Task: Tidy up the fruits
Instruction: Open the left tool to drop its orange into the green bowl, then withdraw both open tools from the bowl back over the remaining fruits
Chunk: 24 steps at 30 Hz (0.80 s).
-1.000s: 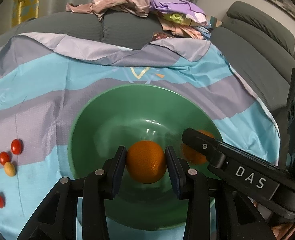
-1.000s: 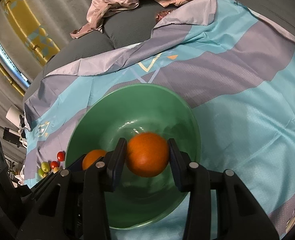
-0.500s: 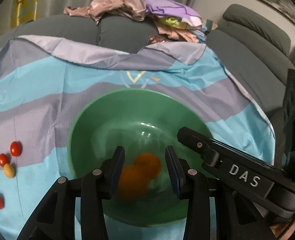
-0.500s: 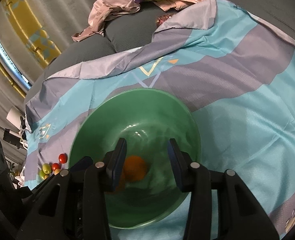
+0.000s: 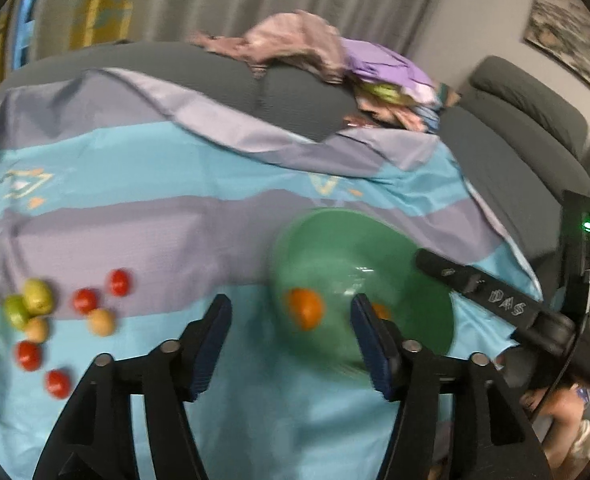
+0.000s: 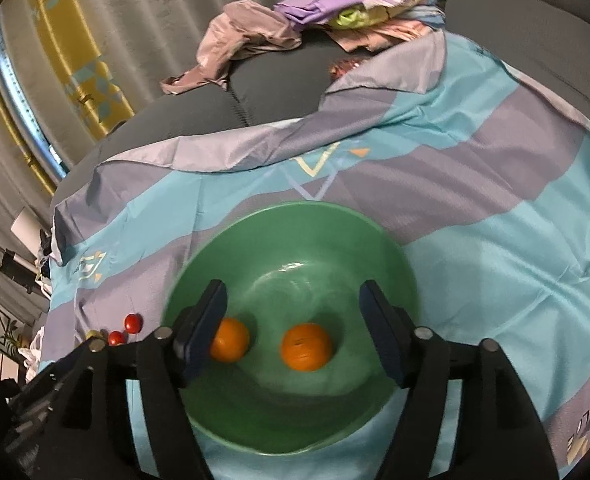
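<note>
Two oranges [image 6: 305, 347] lie in green bowl [image 6: 383, 240]; small fruits [image 5: 83, 301] scattered beside.

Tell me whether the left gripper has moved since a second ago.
Yes. The left gripper has swung left: the green bowl, centred before, now sits right of it.

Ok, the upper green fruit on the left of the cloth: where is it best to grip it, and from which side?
Probably from above, across the green fruit's round middle. One finger should go on its free upper side, the other into the narrow space toward the tan fruit below; the second green fruit touches its left.
</note>
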{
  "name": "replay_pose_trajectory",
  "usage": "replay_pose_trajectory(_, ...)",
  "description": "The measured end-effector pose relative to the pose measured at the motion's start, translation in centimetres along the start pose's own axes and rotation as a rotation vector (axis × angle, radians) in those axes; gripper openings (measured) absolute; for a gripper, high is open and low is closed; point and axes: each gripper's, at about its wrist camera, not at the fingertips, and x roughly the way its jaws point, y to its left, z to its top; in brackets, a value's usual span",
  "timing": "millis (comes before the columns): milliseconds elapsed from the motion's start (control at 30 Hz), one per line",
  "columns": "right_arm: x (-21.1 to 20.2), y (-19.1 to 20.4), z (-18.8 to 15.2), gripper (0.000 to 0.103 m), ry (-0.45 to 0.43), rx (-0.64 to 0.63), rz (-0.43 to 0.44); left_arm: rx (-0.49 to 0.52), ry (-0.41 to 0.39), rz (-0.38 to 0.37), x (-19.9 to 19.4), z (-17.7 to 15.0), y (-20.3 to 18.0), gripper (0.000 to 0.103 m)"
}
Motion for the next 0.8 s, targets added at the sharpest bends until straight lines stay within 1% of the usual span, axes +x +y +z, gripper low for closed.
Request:
replay_pose_trajectory(67, 0.0, 0.8, -0.1, 0.072, -0.003, -0.019, 0.001, -0.035, -0.011, 0.059, -1.5, -0.1, 2.5, 0.065)
replay_pose_trajectory(233, 0.3, 3.7, -0.7, 0.073, 0.006, -0.087, 0.037, -0.069, -0.032, 0.160, -4.6, -0.7, 7.4, 0.066)
replay_pose_trajectory(300, 0.5, 5.2, -1.1, 0.077, 0.012, -0.123, 0.048, -0.094, -0.048, 0.193, -5.7, -1.1, 9.3, 0.066)
replay_pose_trajectory(333, 0.6, 5.8, -1.3, 0.079, 0.014, -0.137, 0.053, -0.108, -0.054, 0.203, -5.9, -1.2, 10.1, 0.066)
replay_pose_trajectory(367, 0.7, 6.4, -1.5, 0.083, 0.016, -0.151, 0.060, -0.120, -0.059, 0.212, -6.2, -1.4, 10.8, 0.066)
replay_pose_trajectory(400, 0.8, 7.2, -1.7, 0.084, 0.020, -0.166, 0.071, -0.137, -0.063, 0.224, -6.4, -1.7, 11.9, 0.066)
replay_pose_trajectory(500, 1.4, 9.5, -2.5, 0.084, 0.037, -0.218, 0.090, -0.194, -0.080, 0.254, -6.7, -2.3, 13.9, 0.066)
replay_pose_trajectory(667, 2.9, 13.3, -4.4, 0.084, 0.067, -0.280, 0.138, -0.245, -0.090, 0.246, -6.8, -2.9, 16.7, 0.066)
replay_pose_trajectory(733, 3.7, 14.8, -5.5, 0.084, 0.067, -0.325, 0.131, -0.257, -0.114, 0.262, -6.7, -3.2, 17.9, 0.066)
replay_pose_trajectory(800, 4.4, 15.8, -6.4, 0.084, 0.067, -0.359, 0.114, -0.284, -0.110, 0.283, -6.6, -3.6, 18.9, 0.066)
